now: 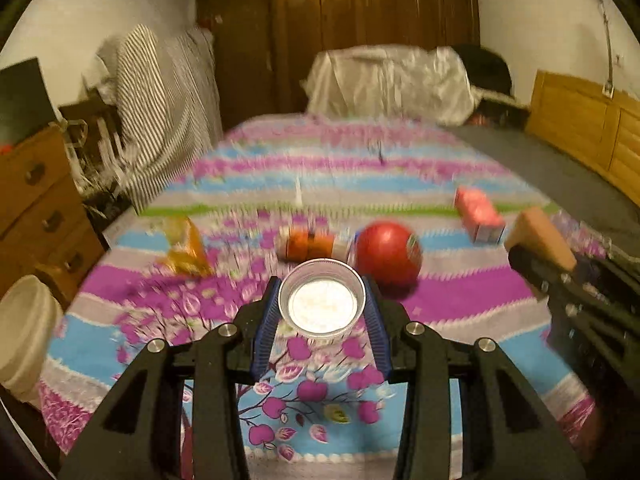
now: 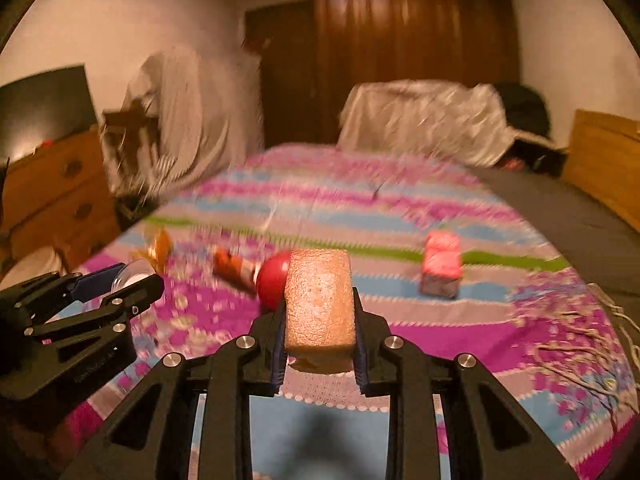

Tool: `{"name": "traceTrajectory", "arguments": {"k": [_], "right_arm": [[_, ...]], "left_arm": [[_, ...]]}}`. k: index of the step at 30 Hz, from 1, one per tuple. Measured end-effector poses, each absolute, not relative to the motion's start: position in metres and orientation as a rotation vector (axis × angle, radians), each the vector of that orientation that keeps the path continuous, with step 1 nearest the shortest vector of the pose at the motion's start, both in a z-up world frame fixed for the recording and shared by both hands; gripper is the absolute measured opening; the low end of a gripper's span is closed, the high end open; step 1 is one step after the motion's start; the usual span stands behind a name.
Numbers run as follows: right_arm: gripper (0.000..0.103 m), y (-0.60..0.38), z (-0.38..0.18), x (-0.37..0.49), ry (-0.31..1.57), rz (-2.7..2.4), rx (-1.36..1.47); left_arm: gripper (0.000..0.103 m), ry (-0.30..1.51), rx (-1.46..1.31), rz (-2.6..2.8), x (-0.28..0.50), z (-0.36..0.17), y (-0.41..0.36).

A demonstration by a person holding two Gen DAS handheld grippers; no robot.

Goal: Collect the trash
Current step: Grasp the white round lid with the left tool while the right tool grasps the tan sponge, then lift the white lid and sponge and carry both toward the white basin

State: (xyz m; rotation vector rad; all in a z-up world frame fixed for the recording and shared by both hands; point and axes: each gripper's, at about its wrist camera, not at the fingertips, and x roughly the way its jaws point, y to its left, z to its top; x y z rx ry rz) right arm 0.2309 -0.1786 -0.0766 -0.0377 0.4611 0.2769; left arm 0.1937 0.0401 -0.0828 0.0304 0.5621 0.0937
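Observation:
My left gripper (image 1: 322,308) is shut on a clear plastic cup (image 1: 322,305) with a white bottom, held above the bed. My right gripper (image 2: 320,320) is shut on a tan foam block (image 2: 320,304); it also shows in the left wrist view (image 1: 540,240). On the flowered bedspread (image 1: 320,168) lie a red ball (image 1: 390,254), an orange wrapper tube (image 1: 310,244), a yellow snack bag (image 1: 184,248) and a pink carton (image 1: 478,214). The left gripper with the cup (image 2: 134,274) shows at the left of the right wrist view.
A white bin (image 1: 24,328) stands at the bed's left side by a wooden dresser (image 1: 36,204). A wooden headboard (image 1: 588,136) runs along the right. White bedding (image 1: 392,80) is piled at the far end. Frames are motion-blurred.

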Motion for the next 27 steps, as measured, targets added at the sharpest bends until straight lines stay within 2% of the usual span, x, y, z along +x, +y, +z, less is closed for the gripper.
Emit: {"name": "traceTrajectory", "arguments": {"k": [8, 20, 27], "right_arm": [[0.027, -0.201, -0.040, 0.175, 0.304, 0.167, -0.029], [0.027, -0.205, -0.029, 0.156, 0.288, 0.165, -0.028], [0.027, -0.171, -0.011, 0.160, 0.266, 0.248, -0.051]], "left_arm": [[0.039, 0.423, 0.004, 0.117, 0.158, -0.049, 0.031], [0.039, 0.401, 0.009, 0.114, 0.143, -0.041, 0.021], [0.039, 0.390, -0.007, 0.192, 0.143, -0.031, 0.059]]}}
